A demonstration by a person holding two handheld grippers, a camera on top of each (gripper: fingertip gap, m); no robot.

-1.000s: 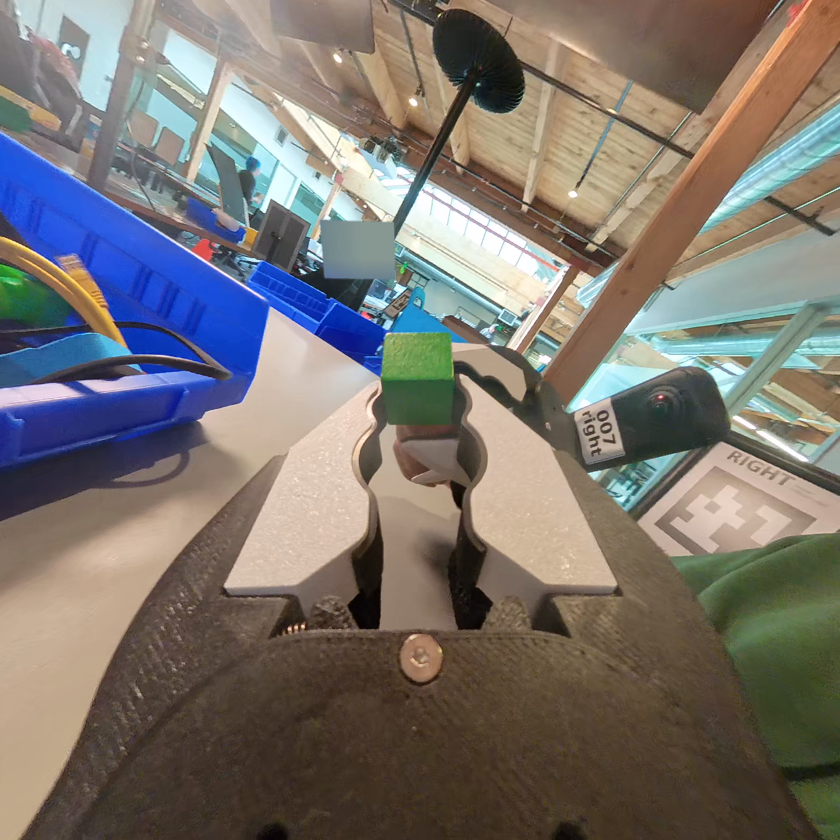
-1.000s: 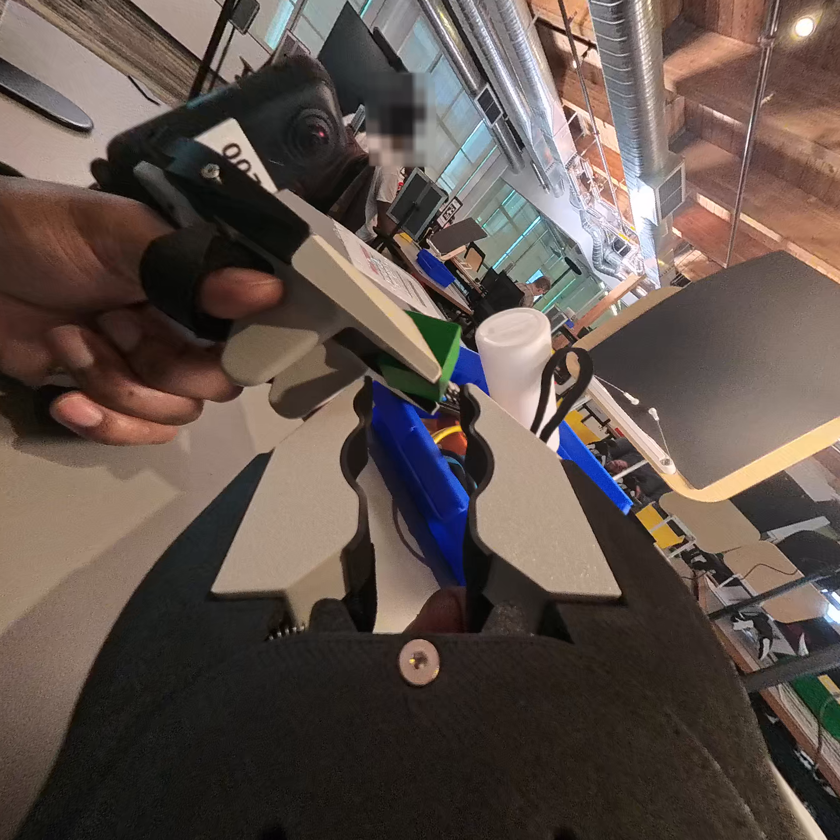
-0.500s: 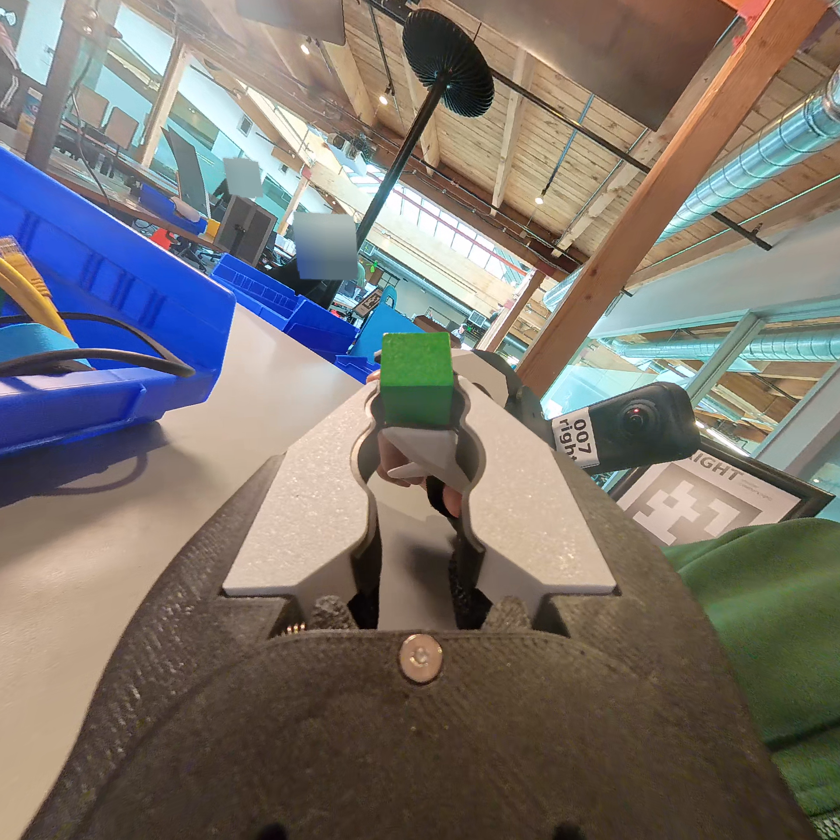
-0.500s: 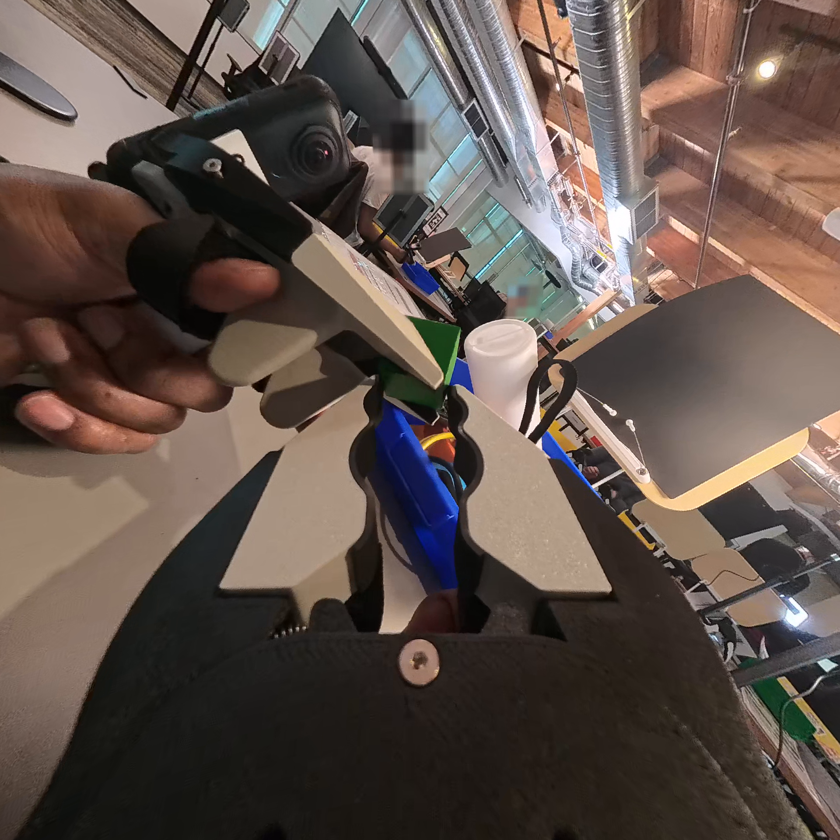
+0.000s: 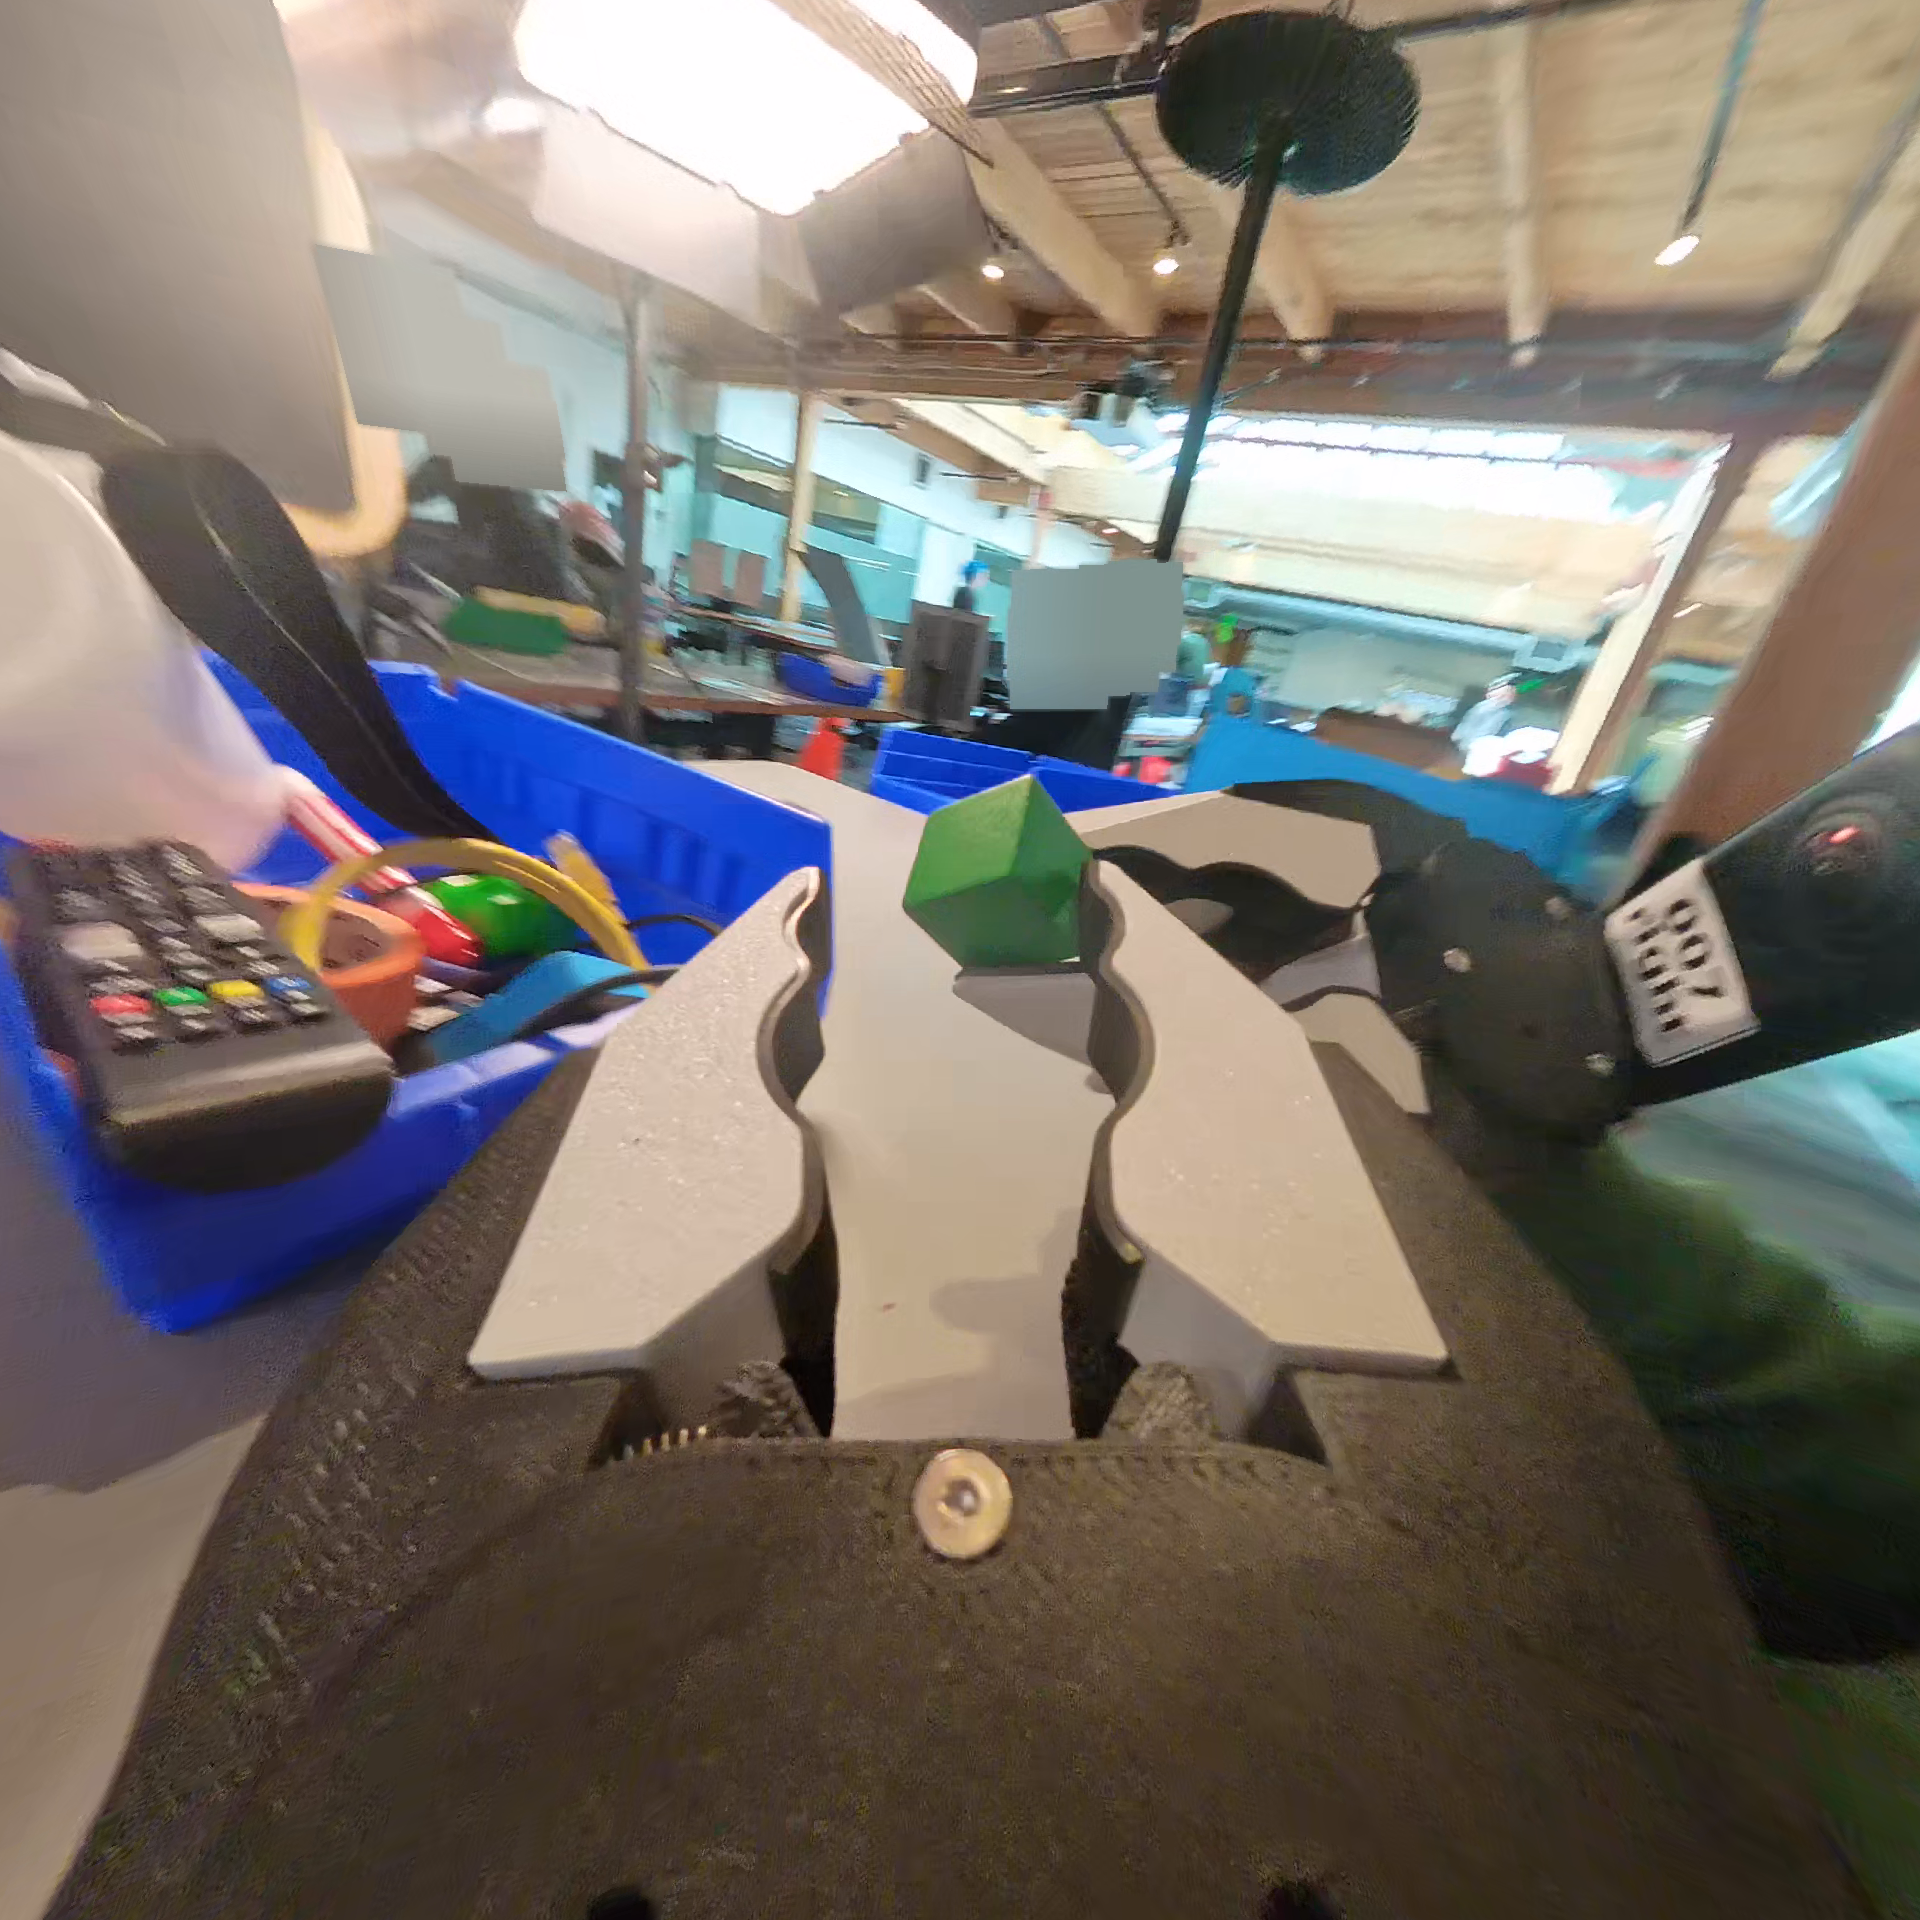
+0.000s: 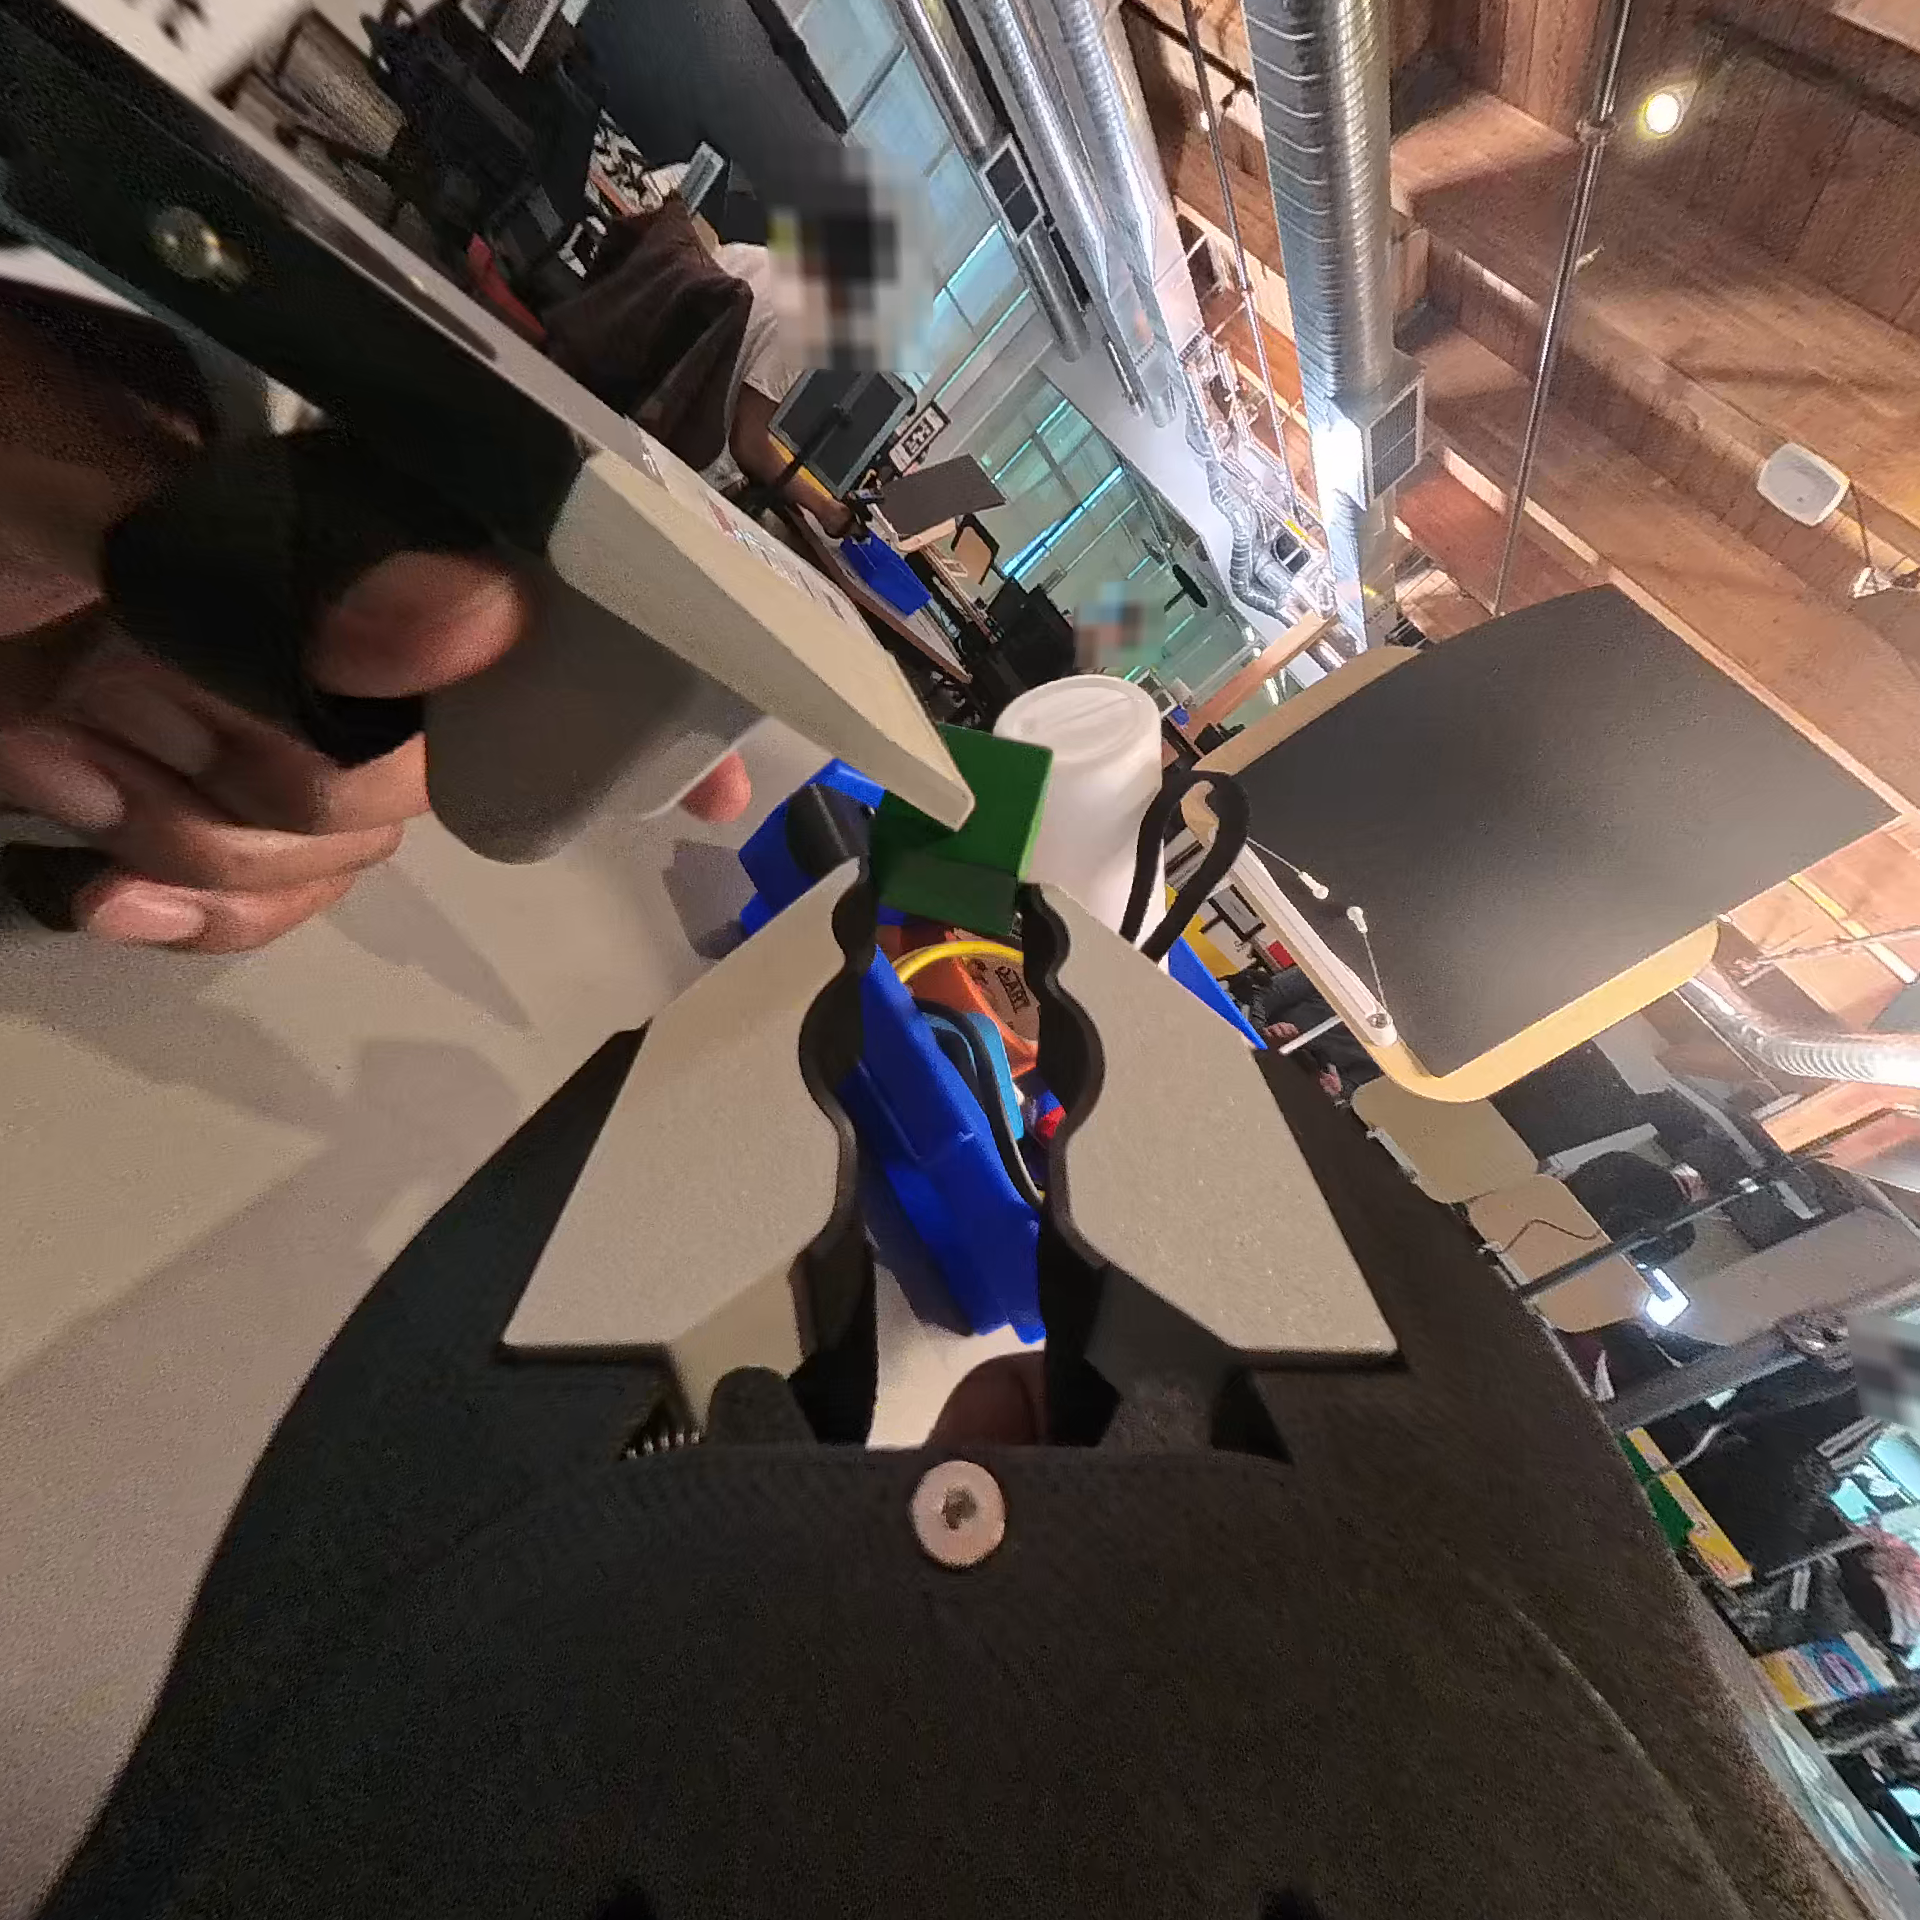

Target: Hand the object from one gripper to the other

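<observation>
Two pairs of tongs meet above the grey table [image 5: 935, 1143], and the green block [image 5: 992, 883] sits between them in the air, tilted with one corner up. The right tongs [image 6: 943, 888] come in from the side and pinch the block at their very tips, jaws narrow around it. The left tongs [image 5: 948, 902] stand wide: one finger is well clear of the block, while the other seems to lie against its edge, though I cannot tell whether it presses or only overlaps in view.

By the look of it the block belongs to the right side now, and the step in hand is getting the left tongs away cleanly. The grip is shallow, only on the fingertips, so a sideways brush from the near left finger could twist the block out. The safe way is to hold the left jaws fully spread and draw them straight back along their own line, away from the blue bin [image 5: 665, 790] of odds and ends just beside. The right hand should squeeze steadily and hold its place until the gap is plain.
</observation>
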